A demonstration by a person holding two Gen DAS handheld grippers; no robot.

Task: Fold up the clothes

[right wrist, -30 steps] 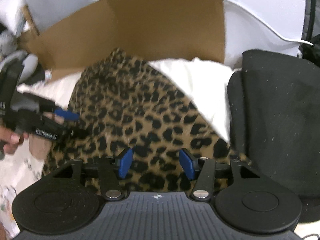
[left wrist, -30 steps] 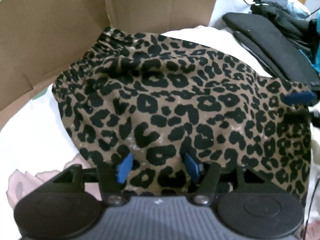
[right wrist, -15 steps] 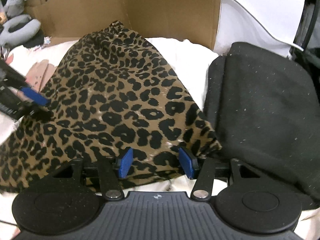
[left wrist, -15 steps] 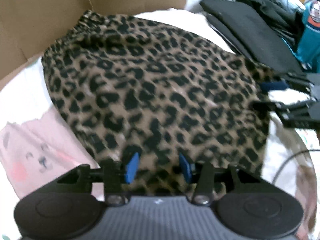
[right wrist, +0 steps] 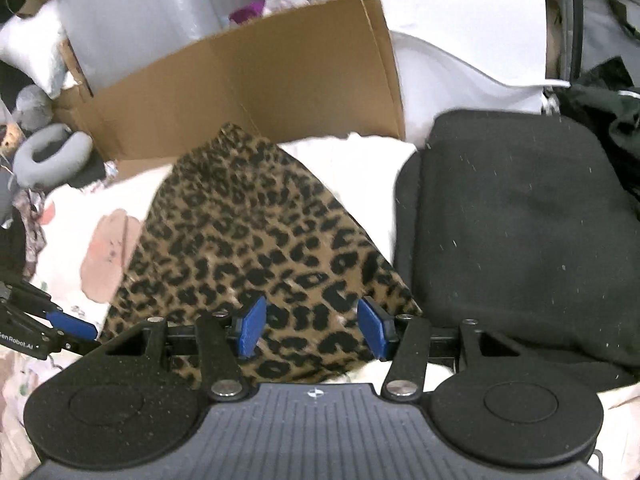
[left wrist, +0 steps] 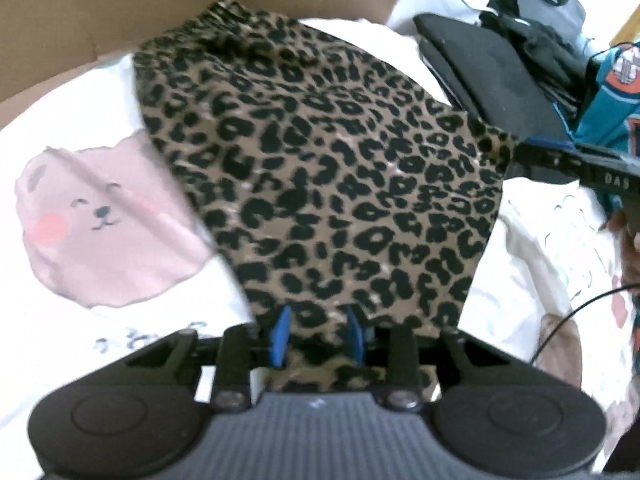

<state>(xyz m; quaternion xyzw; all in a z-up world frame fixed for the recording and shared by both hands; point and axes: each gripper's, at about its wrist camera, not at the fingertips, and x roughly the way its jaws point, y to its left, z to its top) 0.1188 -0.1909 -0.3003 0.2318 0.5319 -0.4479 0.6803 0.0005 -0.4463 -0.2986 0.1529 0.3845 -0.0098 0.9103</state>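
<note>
Leopard-print garment [left wrist: 332, 168] lies spread on a white bedsheet [left wrist: 72, 112], elastic waistband end far from both cams, up against a cardboard box [left wrist: 120, 4]. Near hem runs betw. the blue pads of the left gripper [left wrist: 316, 336]: jaws have just been closing, gap now narrow w/ a bunch of leopard fabric in it; can't tell if pads actually pinch it, pic blurred. In the right wrist view the right gripper [right wrist: 312, 328] has jaws clearly apart, blue pads wide, the garment's right-hand lower corner lying betw. and under them, pads not pressing on it. Same view: left gripper's blue tip pokes in at far left, just beside the garment's other lower edge. In the left wrist view the right gripper comes in from the right edge at the garment's corner, w/ a bit of a person's hand [left wrist: 630, 240] behind it. Around: pink bear-face print [left wrist: 100, 216] on the sheet, partly covered by the garment's left edge; folded black clothing [right wrist: 516, 232] just beside the garment on the right, touching or nearly so along the edge; teal item [left wrist: 612, 92] further off; grey neck pillow [right wrist: 48, 156] at the far left by the box; thin black cable [left wrist: 576, 316] over the sheet at right.
</note>
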